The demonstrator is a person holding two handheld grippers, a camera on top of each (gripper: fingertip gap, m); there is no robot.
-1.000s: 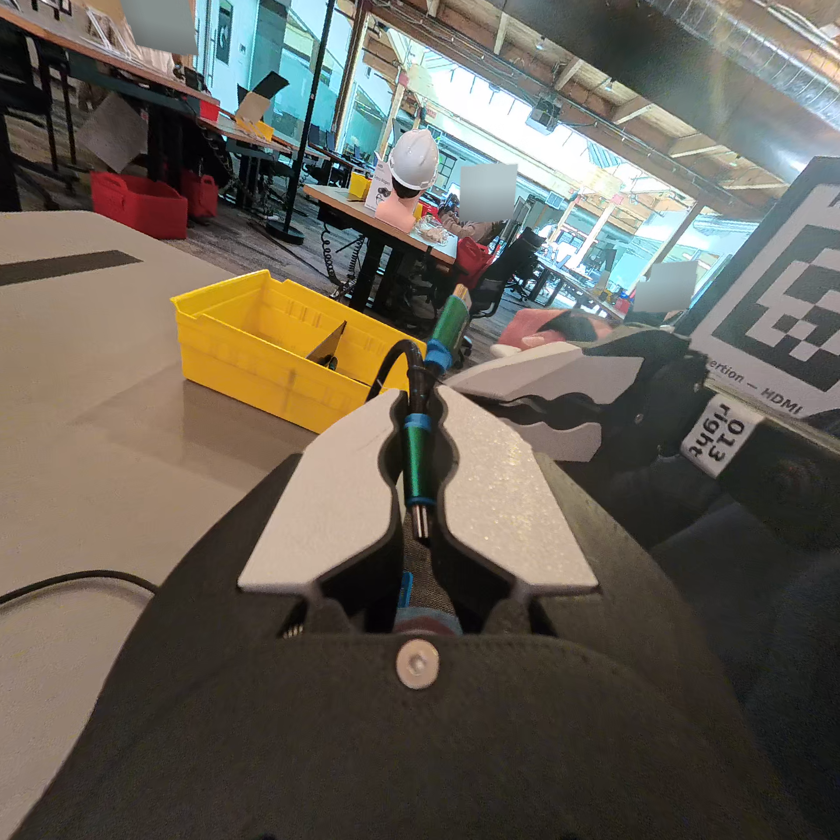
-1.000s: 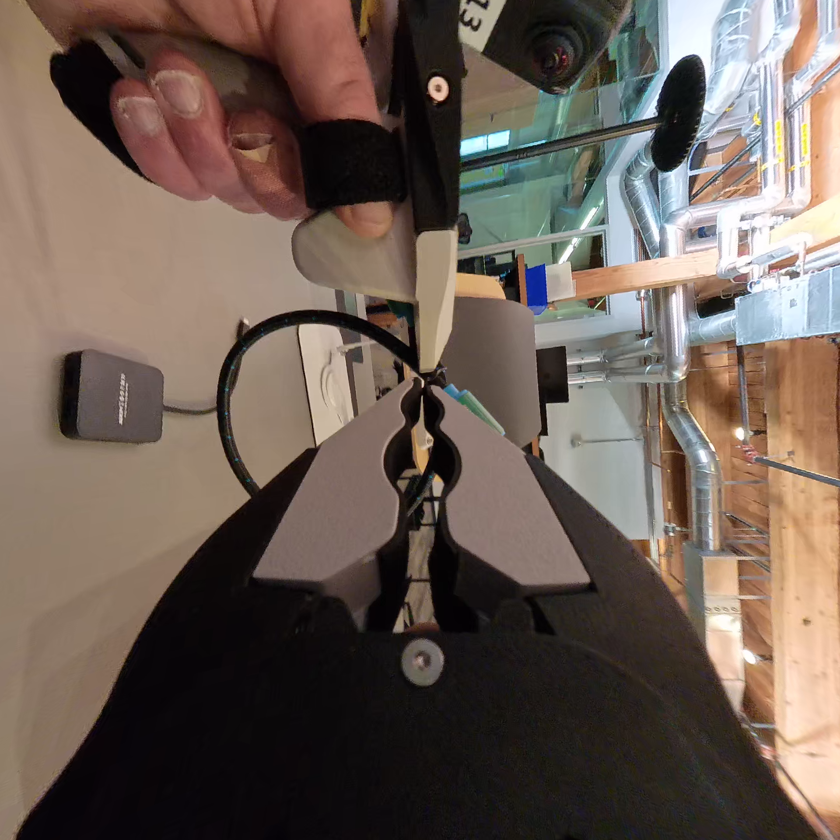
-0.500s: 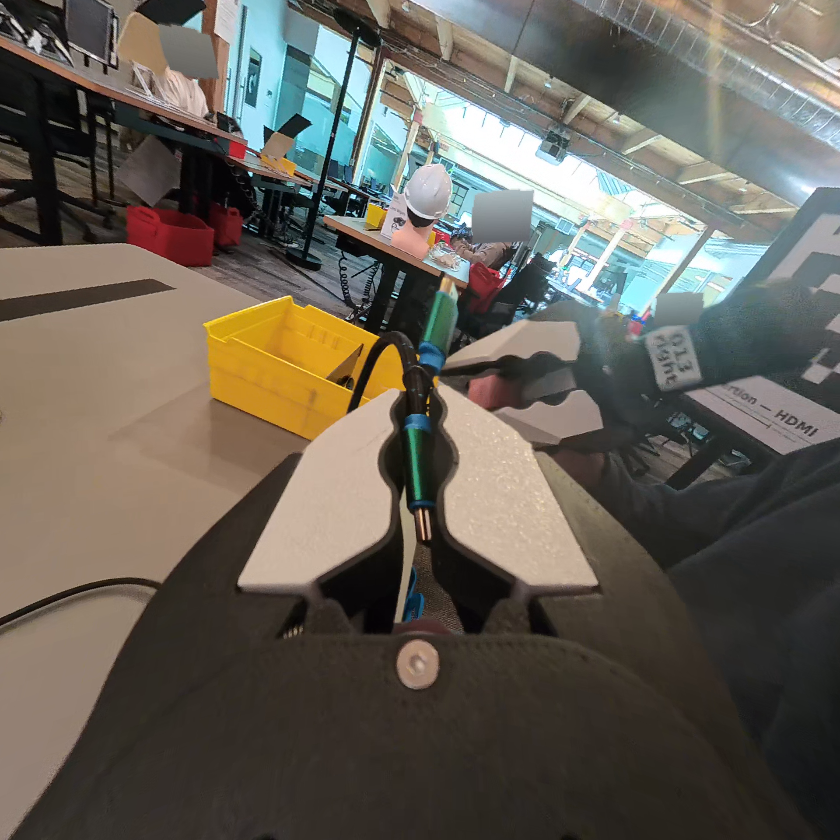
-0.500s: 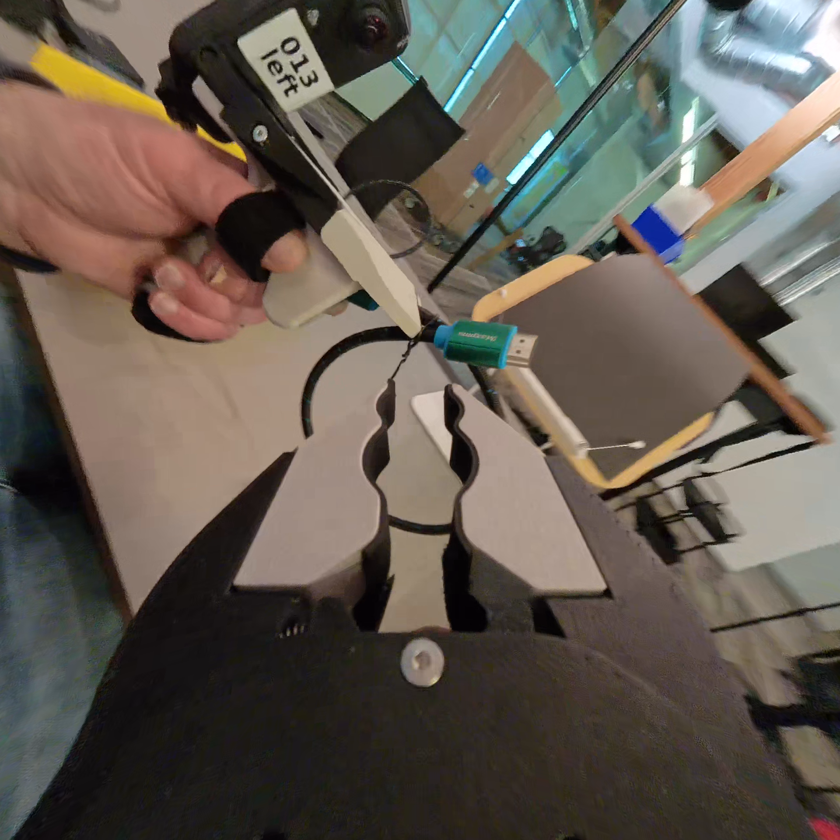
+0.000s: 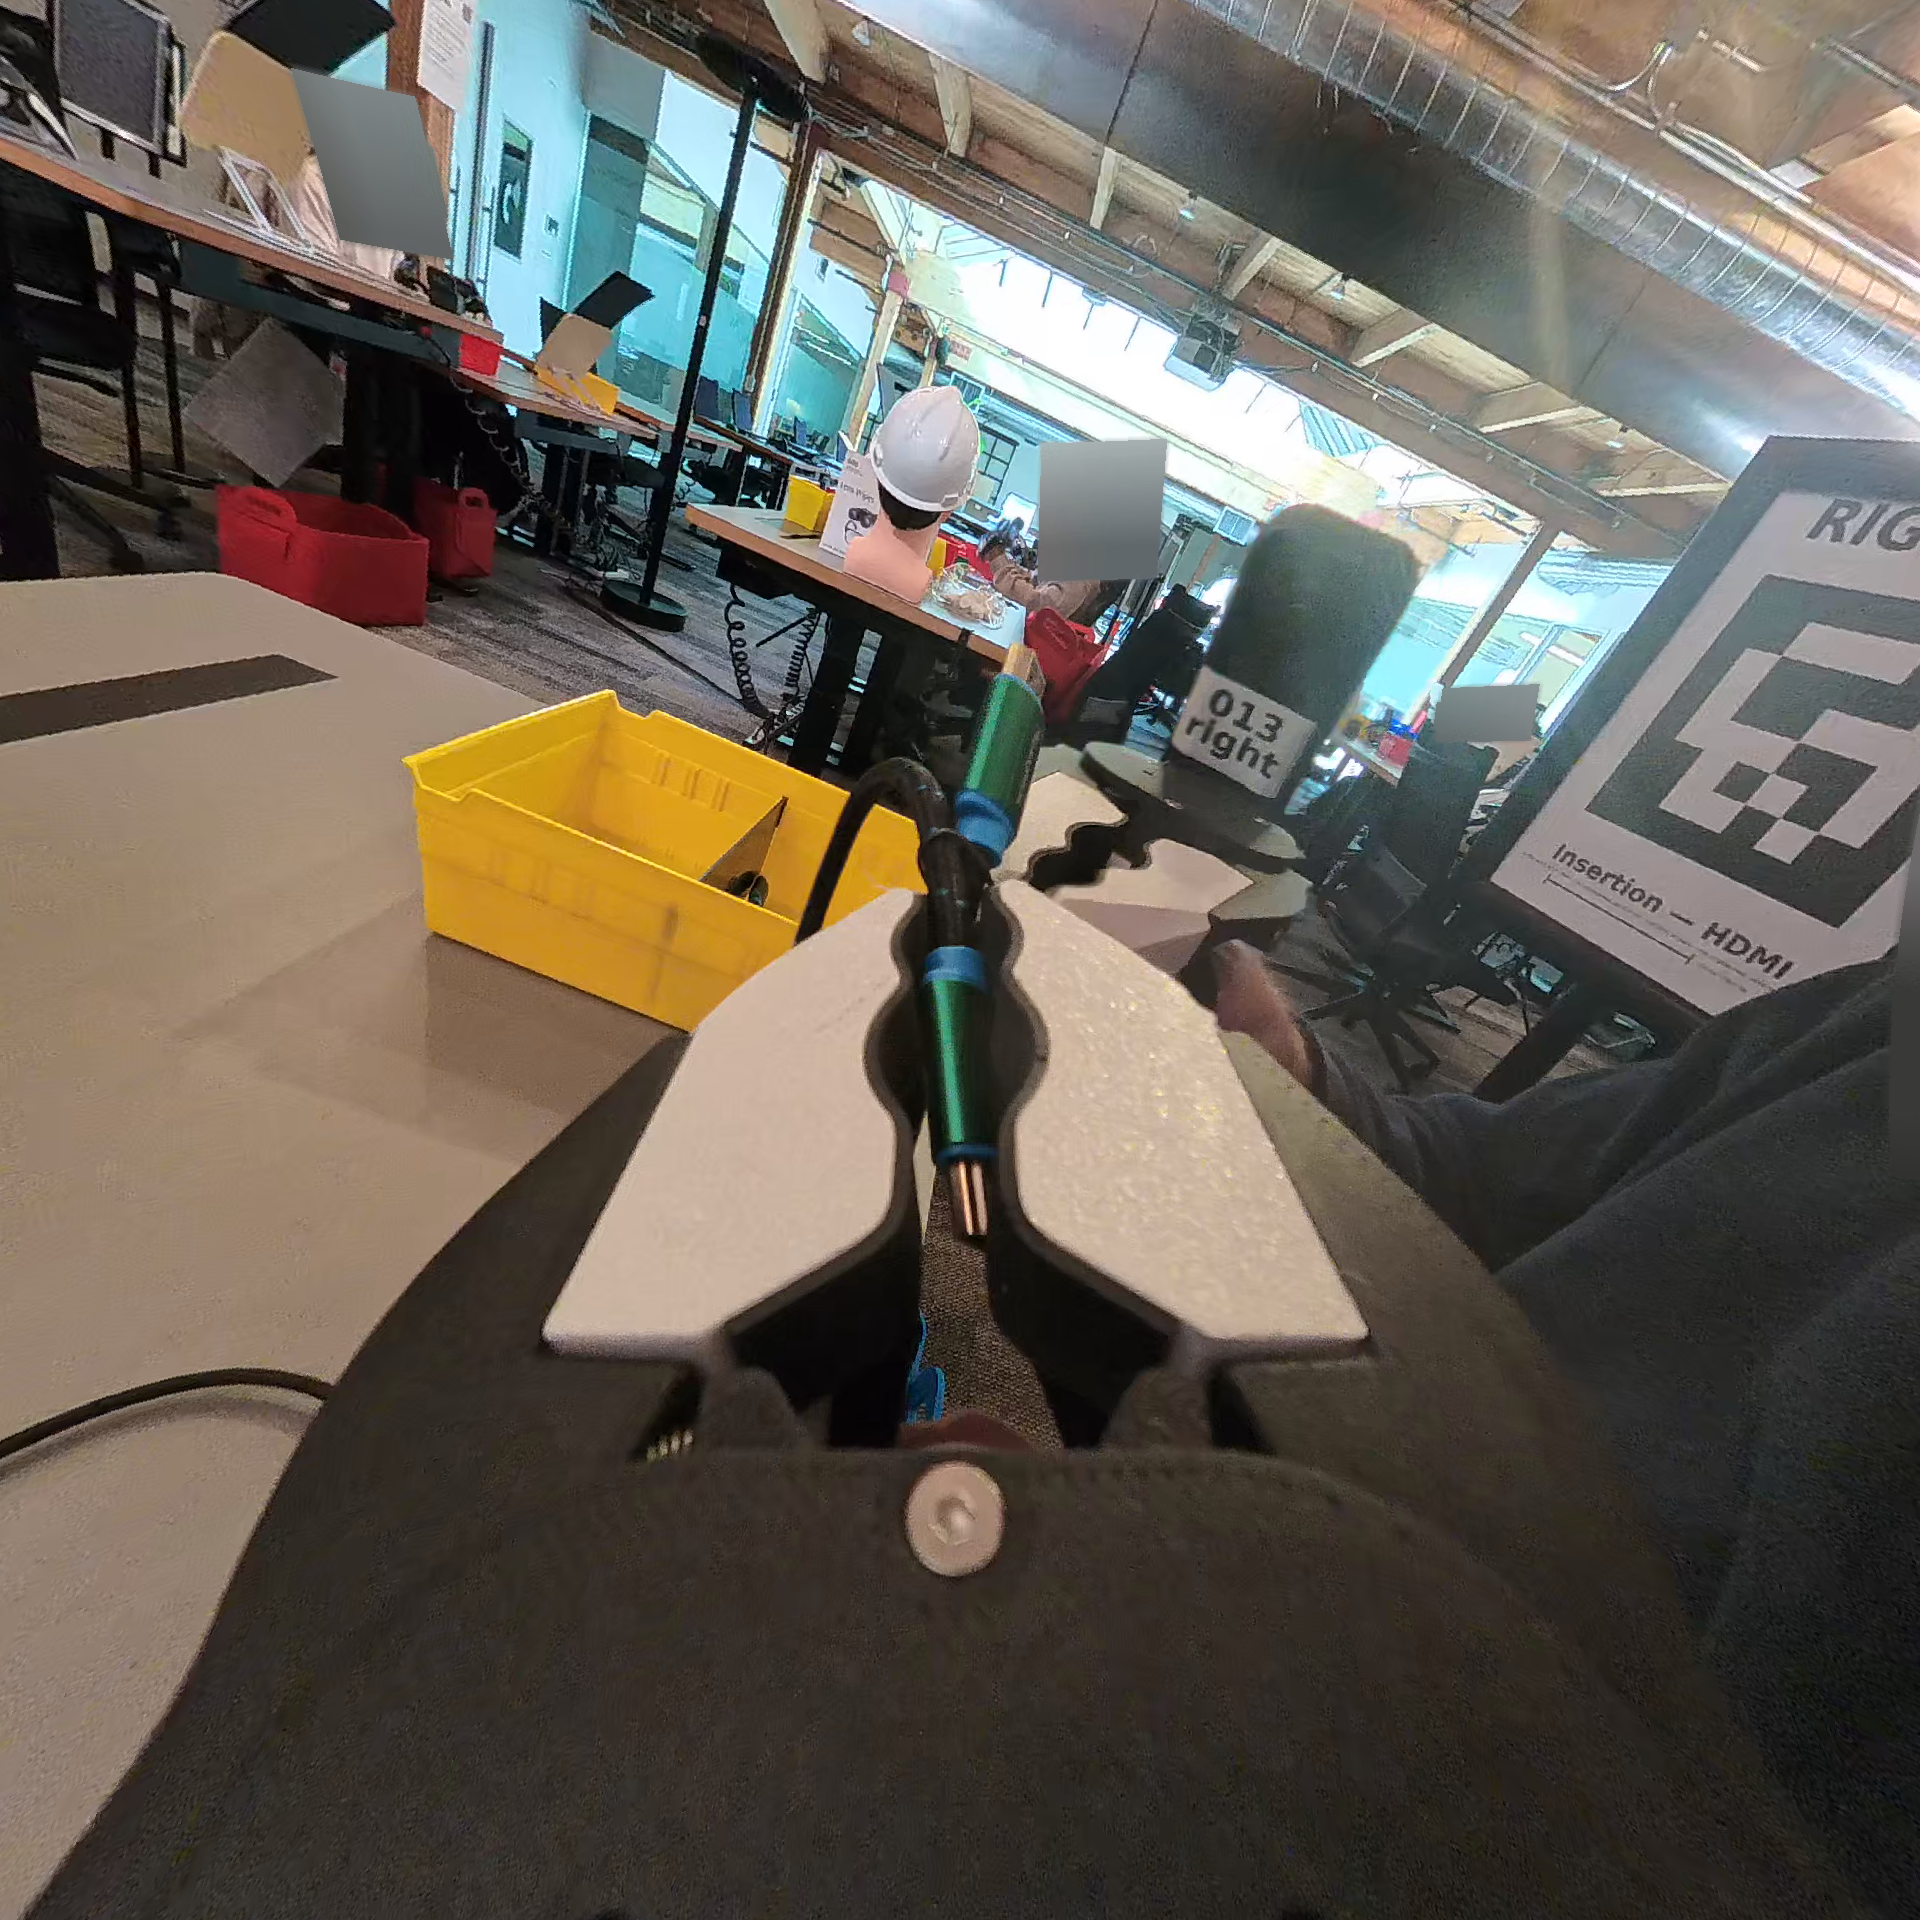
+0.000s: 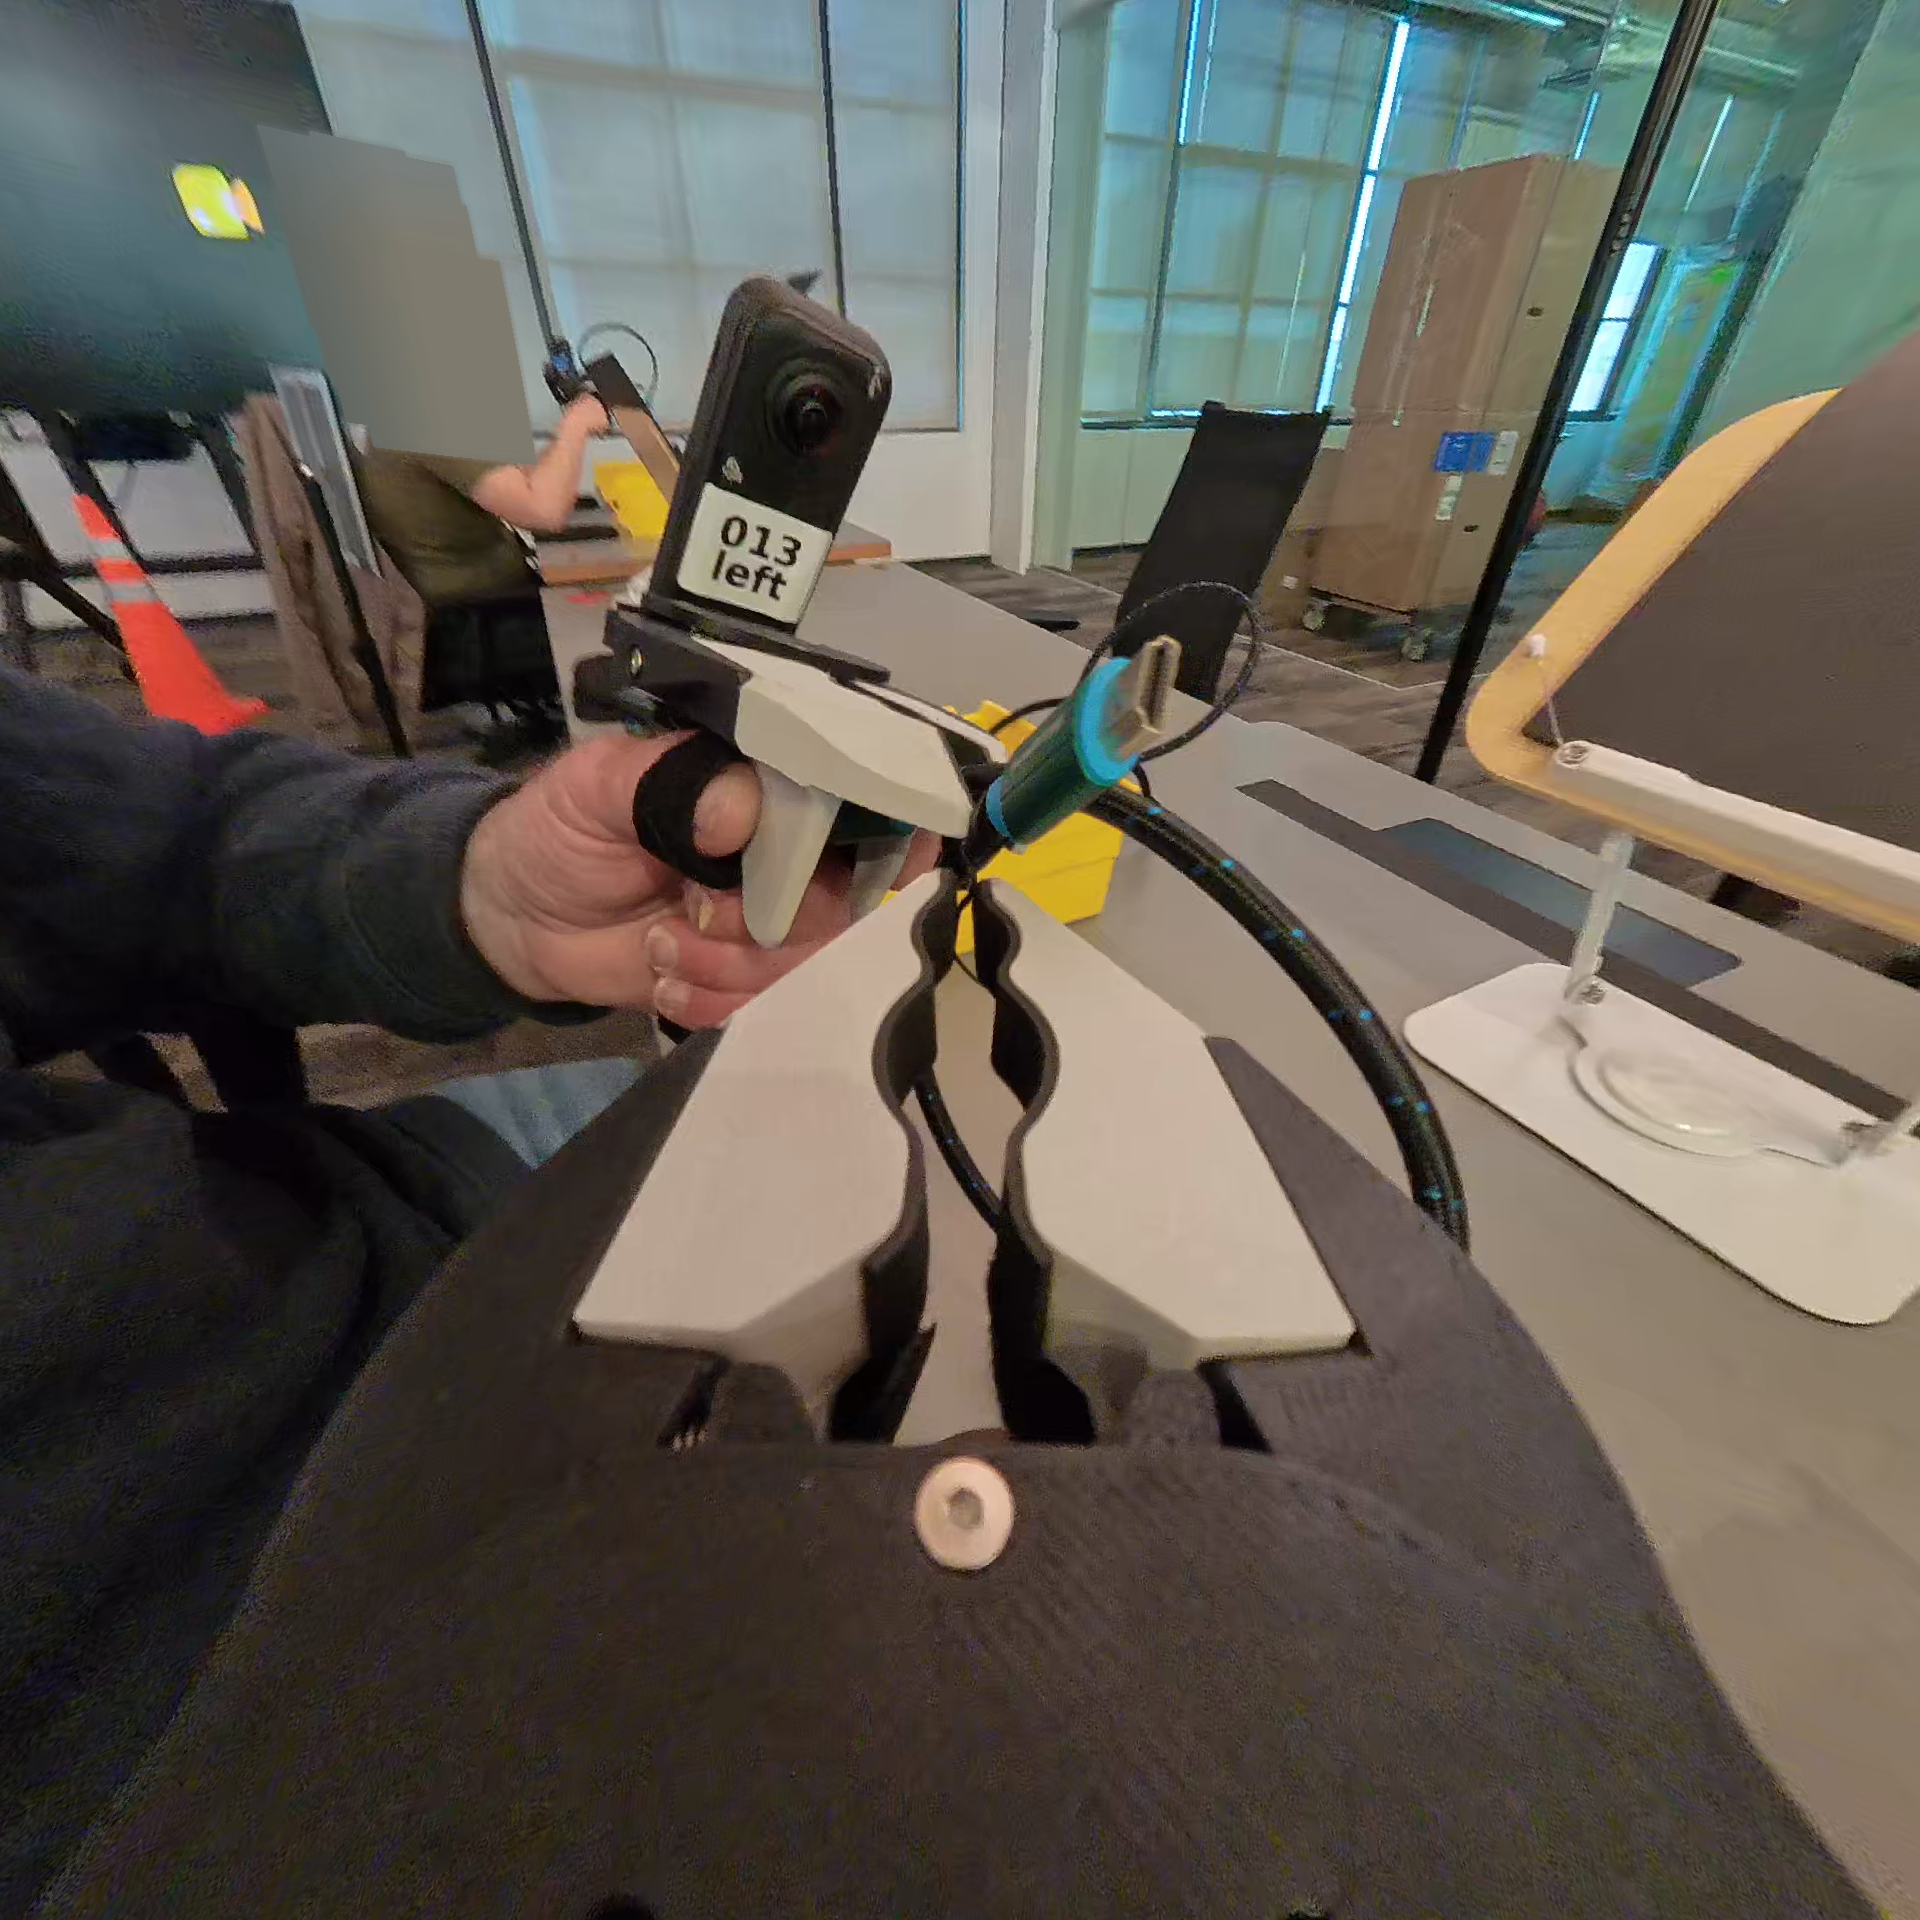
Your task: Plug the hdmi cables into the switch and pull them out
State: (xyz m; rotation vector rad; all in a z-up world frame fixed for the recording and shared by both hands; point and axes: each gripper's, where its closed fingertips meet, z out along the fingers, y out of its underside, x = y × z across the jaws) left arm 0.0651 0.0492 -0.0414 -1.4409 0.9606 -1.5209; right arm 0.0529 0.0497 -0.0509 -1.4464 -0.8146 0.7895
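Observation:
My left gripper [image 5: 951, 904] is shut on a green HDMI plug [image 5: 954, 1060] whose metal tip points back at the camera. A second green plug [image 5: 1003, 743] with a blue collar sticks up just past the fingertips. In the right wrist view a hand holds the left gripper [image 6: 971, 800], and that plug [image 6: 1081, 748] juts out with its bare metal end. The black braided cable [image 6: 1382, 1060] loops down to the right. My right gripper [image 6: 961, 894] is slightly open just below the left one's tips, and a thin stretch of cable shows through its gap. The switch is out of view.
A yellow bin [image 5: 582, 862] stands on the grey table [image 5: 208, 1039] ahead of the left gripper. A thin black cable [image 5: 156, 1392] lies at the table's near left. A white stand [image 6: 1662, 1122] holding a board is on the right. A board with a black-and-white pattern [image 5: 1766, 748] stands at the right. My two grippers' fingertips are within a few centimetres of each other.
My right gripper has opened and turned from sideways to upright, dropping just below the left gripper. The left gripper has kept hold of the plug and barely moved.

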